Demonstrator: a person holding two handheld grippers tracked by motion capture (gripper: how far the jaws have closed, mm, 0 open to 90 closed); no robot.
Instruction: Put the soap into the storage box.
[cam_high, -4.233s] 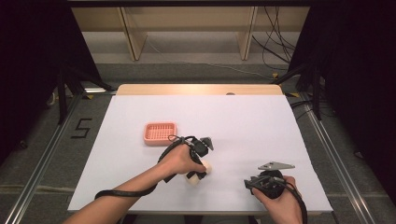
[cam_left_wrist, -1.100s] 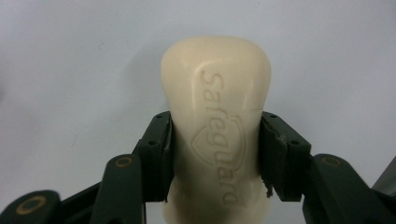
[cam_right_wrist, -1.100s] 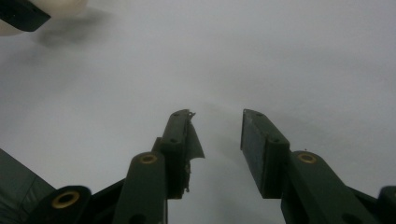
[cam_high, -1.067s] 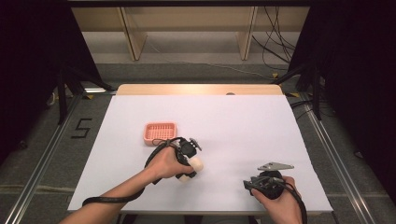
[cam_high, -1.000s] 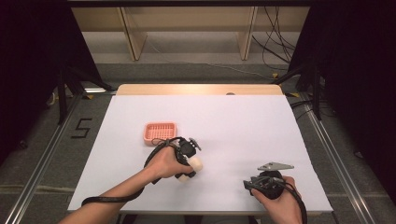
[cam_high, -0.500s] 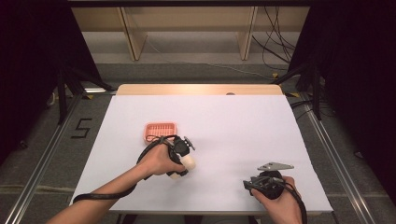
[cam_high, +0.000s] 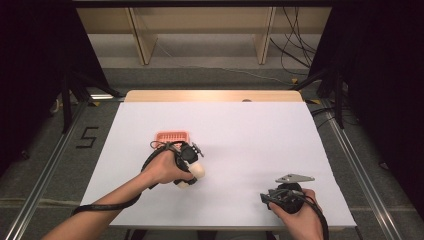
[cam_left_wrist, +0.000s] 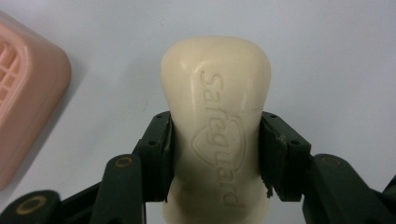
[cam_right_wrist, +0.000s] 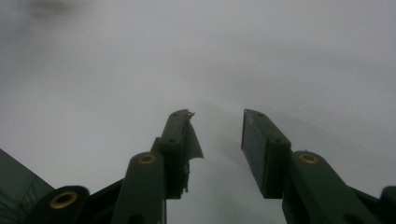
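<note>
1. High view, white table (cam_high: 250, 130): left gripper (cam_high: 192, 167) carrying a cream soap bar (cam_high: 195, 172) just beside a pink soap dish (cam_high: 172, 136), above the tabletop.
2. Left gripper view: jaws clamped on the narrow waist of the soap bar (cam_left_wrist: 217, 130), embossed lettering facing up, rounded end poking out ahead; corner of the pink soap dish (cam_left_wrist: 28, 98) at left, apart from the bar.
3. Right gripper (cam_high: 282, 195) near the table's front edge, well apart from the soap; right gripper view: jaws part open, nothing between the pads.
4. Likely handling: stiff, light, smooth and probably slippery; easily dented by hard pinching. Best hold across the waisted middle, as here, with the flared ends guarding against sliding out.
</note>
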